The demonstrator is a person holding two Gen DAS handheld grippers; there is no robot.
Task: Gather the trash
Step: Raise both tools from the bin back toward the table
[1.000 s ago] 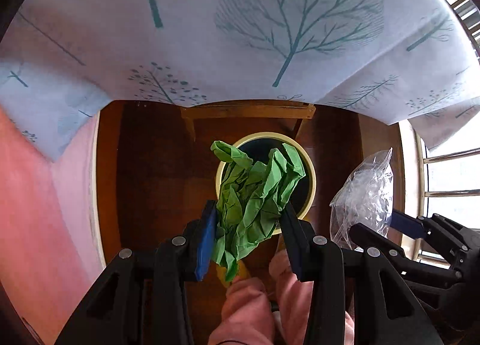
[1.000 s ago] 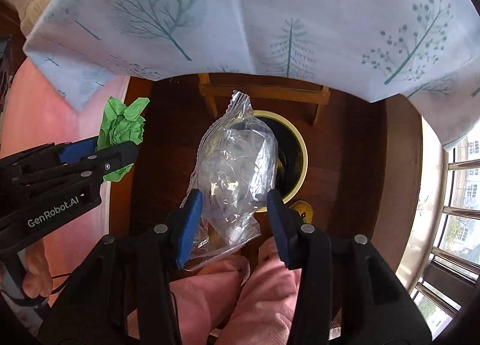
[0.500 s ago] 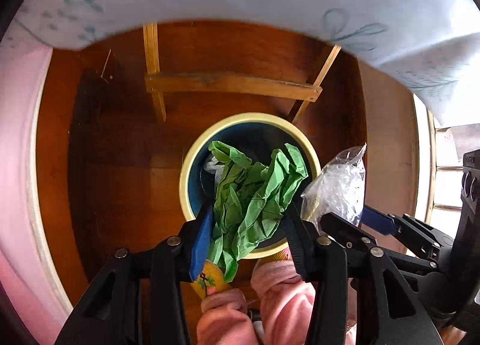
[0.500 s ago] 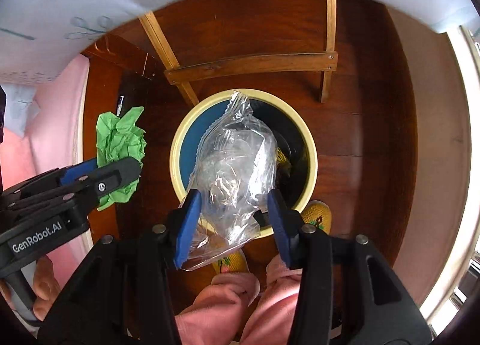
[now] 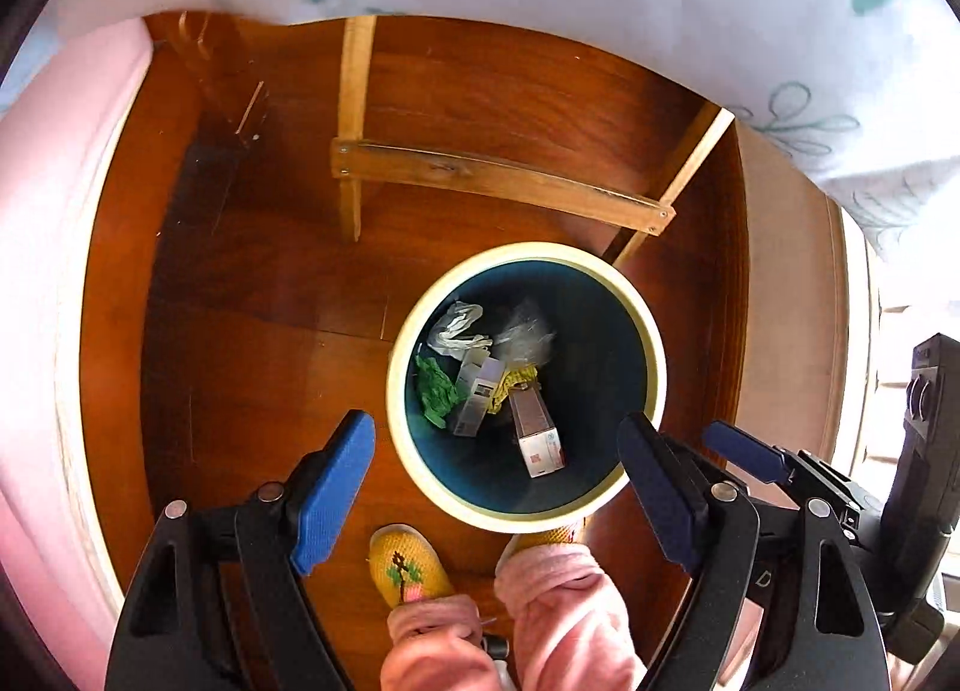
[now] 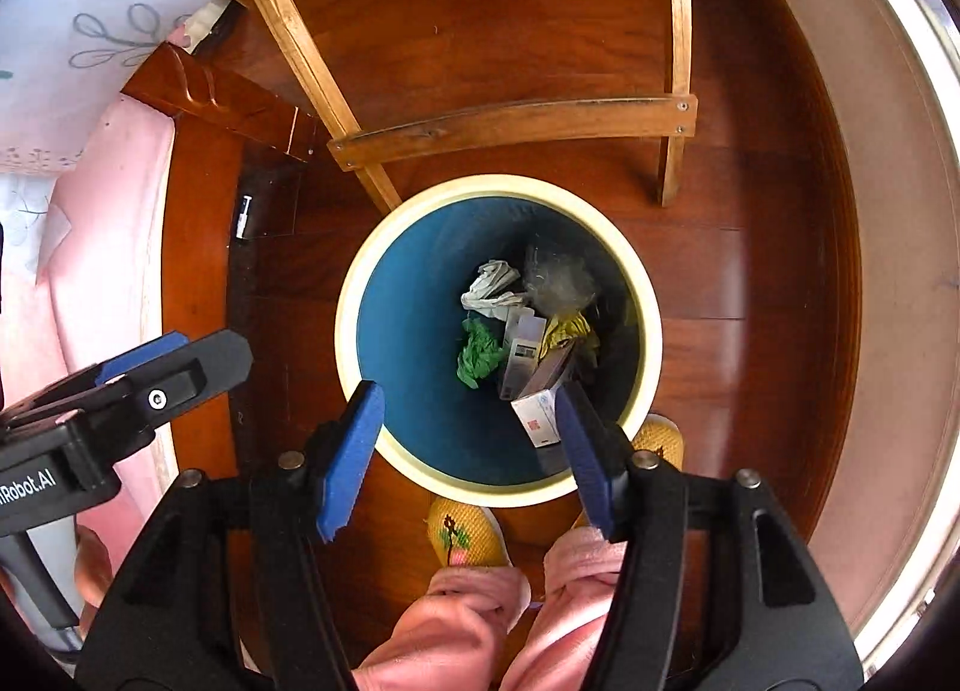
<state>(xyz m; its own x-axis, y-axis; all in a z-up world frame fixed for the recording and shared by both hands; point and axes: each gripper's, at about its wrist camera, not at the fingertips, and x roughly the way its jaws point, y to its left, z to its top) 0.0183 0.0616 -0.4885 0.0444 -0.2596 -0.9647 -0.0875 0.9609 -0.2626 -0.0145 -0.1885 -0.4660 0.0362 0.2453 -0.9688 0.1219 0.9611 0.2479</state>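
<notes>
Both claws are wide apart and hold nothing: the left gripper (image 5: pixel 498 451) and the right gripper (image 6: pixel 468 433) hang over the trash bin (image 6: pixel 360 283). Deep inside lie the soft, light green paper (image 6: pixel 477 355), the crinkly, slippery plastic bag (image 6: pixel 561 277) and stiff little boxes (image 5: pixel 534 427), easy to pinch.

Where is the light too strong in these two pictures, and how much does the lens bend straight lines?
Left wrist view: the window at the right edge is blown out white, and the wooden crossbar bows. Right wrist view: glare washes the right rim, the chair rail curves, and the bin interior stays dim but readable.
</notes>
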